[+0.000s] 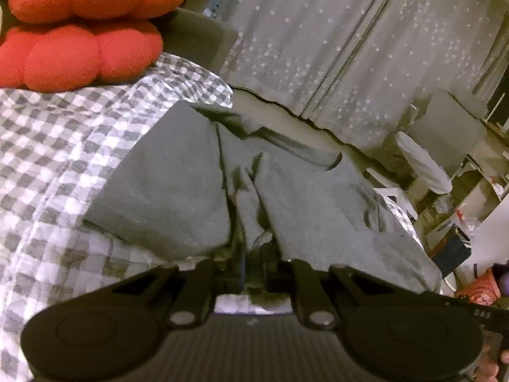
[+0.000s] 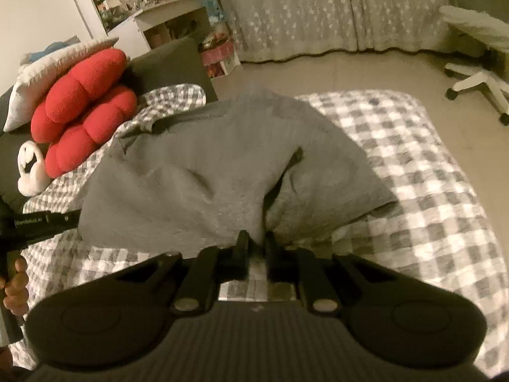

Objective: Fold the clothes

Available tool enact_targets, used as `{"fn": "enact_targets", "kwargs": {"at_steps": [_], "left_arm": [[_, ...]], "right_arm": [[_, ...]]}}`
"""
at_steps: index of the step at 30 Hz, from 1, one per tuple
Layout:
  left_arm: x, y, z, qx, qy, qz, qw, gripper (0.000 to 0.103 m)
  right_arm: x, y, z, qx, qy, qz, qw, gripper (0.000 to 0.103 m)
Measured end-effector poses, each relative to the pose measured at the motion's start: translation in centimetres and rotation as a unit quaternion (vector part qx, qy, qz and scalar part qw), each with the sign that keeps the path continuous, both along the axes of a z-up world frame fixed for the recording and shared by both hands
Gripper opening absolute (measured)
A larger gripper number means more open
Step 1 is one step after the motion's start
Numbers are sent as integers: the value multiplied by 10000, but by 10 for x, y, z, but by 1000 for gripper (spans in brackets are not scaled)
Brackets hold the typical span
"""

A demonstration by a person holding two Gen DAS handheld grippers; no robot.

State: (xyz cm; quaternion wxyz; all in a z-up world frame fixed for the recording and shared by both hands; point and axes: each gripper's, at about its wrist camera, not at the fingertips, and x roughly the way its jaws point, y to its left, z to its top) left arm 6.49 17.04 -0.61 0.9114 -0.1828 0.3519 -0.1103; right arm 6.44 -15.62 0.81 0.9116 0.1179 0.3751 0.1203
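1. The left gripper (image 1: 253,251) points downward at the near edge of a grey garment (image 1: 178,187), its jaws drawn close together and pinching a bunched fold of the cloth between them.
2. The right gripper (image 2: 256,242) is tilted downward the same way, jaws pressed in on a gathered ridge of the grey garment (image 2: 197,165) at its near hem.
3. In the right wrist view the left gripper's black body juts in from the left edge, and the person's left hand (image 2: 14,286) is wrapped around its handle – fingers curled, low in the frame.
4. The garment lies on a grey-and-white checked bedspread (image 2: 423,172), spread across the middle of the bed and reaching toward the far edge, creased where each gripper has hold of it.
5. To the right of the garment the bedspread lies bare out to the rounded corner of the bed; beyond that edge is pale floor.
6. On the left, two red cushions (image 2: 82,117) are stacked just beside the garment – a white pillow (image 2: 47,73) behind them and a small white plush toy (image 2: 30,168) below.
7. A white swivel chair (image 2: 477,76) stands on the floor well apart from the bed, and a star-patterned curtain (image 2: 318,12) hangs along the far wall.
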Motion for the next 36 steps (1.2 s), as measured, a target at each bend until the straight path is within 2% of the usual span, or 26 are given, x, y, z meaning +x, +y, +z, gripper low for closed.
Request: {"fn": "enact_targets", "kwargs": {"at_steps": [6,7,10,18,20,22,24,29,33,36], "left_arm": [[-18,9,13,-103,8,58,9999,4],[-22,10,16,-68,-18,76,9999,0],[-33,18,25,142,-179,224,9995,0],[-44,33,24,-6,-65,156,9999,1],[-44,31,20,-72,-7,86,9999,6],[-42,27,15,-191,111,-5,9998,20],[-37,22,9,-353,251,-97,9990,30],[-27,11,-4,-758,464,-285,9956,41],[-26,8,-10,-1088,395,-449,9923,54],[-27,4,-11,-1094,310,-640,9915,54]], "right_arm": [[-26,-16,20,261,-183,-129,9994,8],[-30,-19,24,293,-203,-148,9993,8],[-44,-24,35,405,-255,-169,9987,8],[-64,-32,49,359,-397,-399,9978,8],[-60,-39,45,291,-316,-574,9974,8],[-55,-46,39,202,-204,-759,9967,8],[-48,-52,28,103,-66,-906,9958,8],[-28,-58,0,-169,227,-1201,9924,8],[-18,-61,-18,-262,333,-1280,9909,8],[-14,-65,-25,-201,305,-1308,9907,8]]}}
